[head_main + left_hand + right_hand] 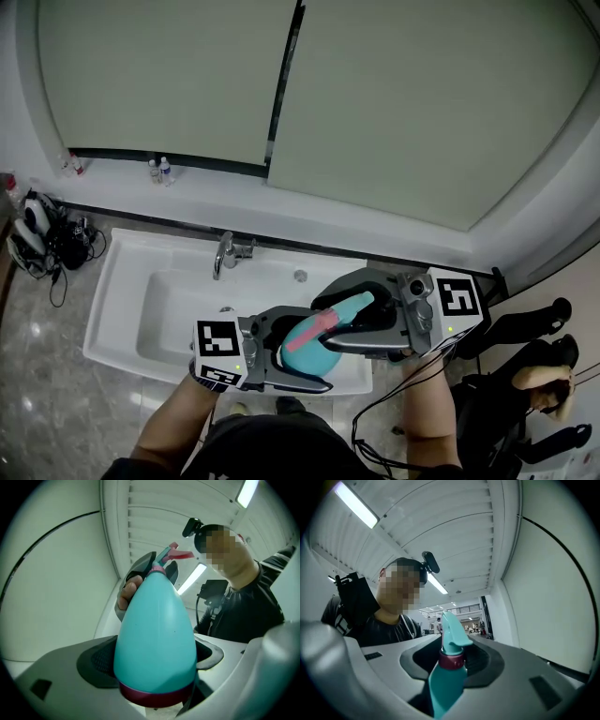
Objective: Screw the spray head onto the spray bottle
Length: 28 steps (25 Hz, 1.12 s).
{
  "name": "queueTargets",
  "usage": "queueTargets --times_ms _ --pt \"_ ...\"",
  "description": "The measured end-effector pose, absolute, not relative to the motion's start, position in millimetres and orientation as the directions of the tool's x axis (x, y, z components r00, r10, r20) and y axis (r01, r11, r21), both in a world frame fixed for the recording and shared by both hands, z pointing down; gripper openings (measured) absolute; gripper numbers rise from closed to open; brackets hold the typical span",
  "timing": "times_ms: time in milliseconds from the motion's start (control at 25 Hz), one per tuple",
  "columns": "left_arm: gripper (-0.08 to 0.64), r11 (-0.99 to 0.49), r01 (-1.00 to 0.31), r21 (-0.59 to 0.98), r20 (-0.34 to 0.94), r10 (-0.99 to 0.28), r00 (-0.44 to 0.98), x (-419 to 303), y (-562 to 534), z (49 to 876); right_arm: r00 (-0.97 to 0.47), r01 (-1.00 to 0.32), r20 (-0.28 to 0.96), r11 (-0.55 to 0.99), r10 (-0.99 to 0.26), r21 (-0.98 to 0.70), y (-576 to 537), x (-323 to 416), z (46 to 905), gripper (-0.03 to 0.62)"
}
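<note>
Holding the bottle (pixel 157 630) up in the air over the sink's (pixel 169 309) front edge: left gripper (pixel 154 660) jaws clenched on its lower body, right gripper (pixel 453 665) jaws grasping the head (pixel 451 632) at its maroon collar (pixel 452 660). Head sits on the neck and looks roughly in line, so I read this as mid-screwing; I can't tell how many turns are left. Next I'd twist the collar with the right while the left holds the body rigid, then release, re-grab and repeat until it stops, both axes lined up to avoid cross-threading.
</note>
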State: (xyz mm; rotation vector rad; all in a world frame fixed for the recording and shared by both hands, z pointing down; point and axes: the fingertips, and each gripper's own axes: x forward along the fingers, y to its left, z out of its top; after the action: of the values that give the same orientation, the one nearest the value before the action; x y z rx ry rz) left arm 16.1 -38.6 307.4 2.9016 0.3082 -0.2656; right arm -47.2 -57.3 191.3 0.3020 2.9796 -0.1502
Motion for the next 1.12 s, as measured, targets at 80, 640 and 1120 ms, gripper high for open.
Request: queueTargets --times_ms 80,640,1120 --pt "0.439 -0.973 0.139 0.182 -0.162 0.109 0.981 17 -50 309 -0.990 0.107 -0.102 0.990 0.097 -0.095 -68 -47 196 0.138" --pt "0.439 -0.799 -0.601 0.009 0.117 -0.596 0.794 17 -147 356 -0.731 -0.682 0.133 0.707 -0.670 -0.186 -167 -14 243 0.138" --pt "0.439 -0.950 -0.220 0.221 -0.026 -0.232 0.972 16 -105 326 -0.920 -0.284 -0.179 0.909 -0.348 -0.304 -112 7 199 0.209"
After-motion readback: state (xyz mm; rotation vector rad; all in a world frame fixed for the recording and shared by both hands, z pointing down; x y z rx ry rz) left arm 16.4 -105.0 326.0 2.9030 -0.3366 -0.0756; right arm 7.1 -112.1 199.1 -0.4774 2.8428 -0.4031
